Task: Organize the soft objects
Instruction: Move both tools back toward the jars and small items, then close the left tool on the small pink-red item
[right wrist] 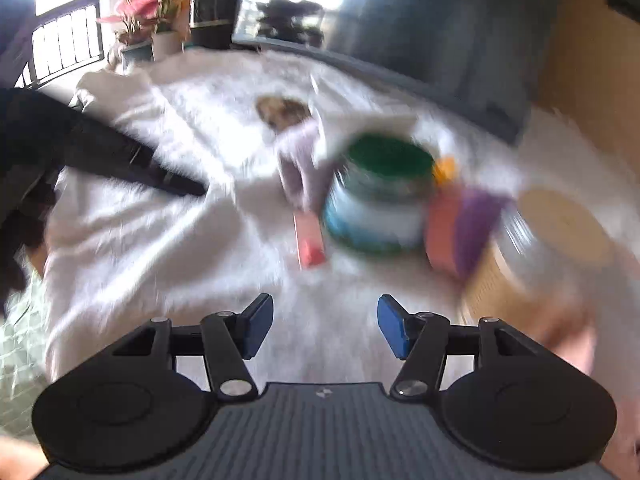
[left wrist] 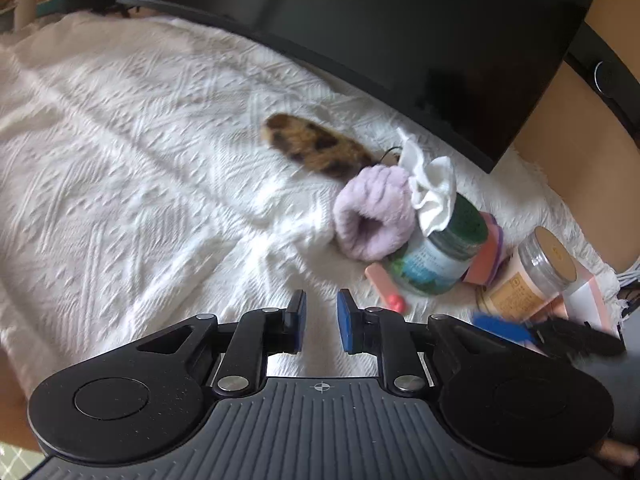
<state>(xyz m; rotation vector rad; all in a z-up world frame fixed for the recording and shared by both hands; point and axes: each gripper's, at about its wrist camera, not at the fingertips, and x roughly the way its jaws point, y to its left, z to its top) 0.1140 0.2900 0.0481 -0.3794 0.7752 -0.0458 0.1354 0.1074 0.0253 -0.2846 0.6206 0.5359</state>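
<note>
1. A white textured cloth [left wrist: 120, 152] is seen spread over the surface; a dark monitor [left wrist: 400, 32] stands along its far edge.
2. The soft things are found bunched together right of centre: a leopard-print fluffy piece [left wrist: 316, 146] lies farthest; a lilac plush cuff [left wrist: 372, 216] sits just near of it, touching it; a crumpled white cloth [left wrist: 432, 188] rests against the cuff and on the lid of a green-lidded jar [left wrist: 440, 252].
3. Hard items are mixed in close by: a pink nail file [left wrist: 386, 286] lies at the jar's near side; a clear jar with a tan lid [left wrist: 536, 272] lies tilted further right; pink and purple pieces [left wrist: 490, 256] are wedged between the two jars.
4. The left gripper [left wrist: 321, 326] is held near of the pile, its jaws parted by a narrow gap with nothing between them.
5. The right gripper [right wrist: 325, 328] is held with its jaws set wider apart, also empty; its view is heavily blurred, so finer detail cannot be told.
6. No soft thing is seen set apart or stacked; the sorting is judged barely begun; the fluffy piece, the cuff and the white cloth are all left to be separated from the jars and arranged.
</note>
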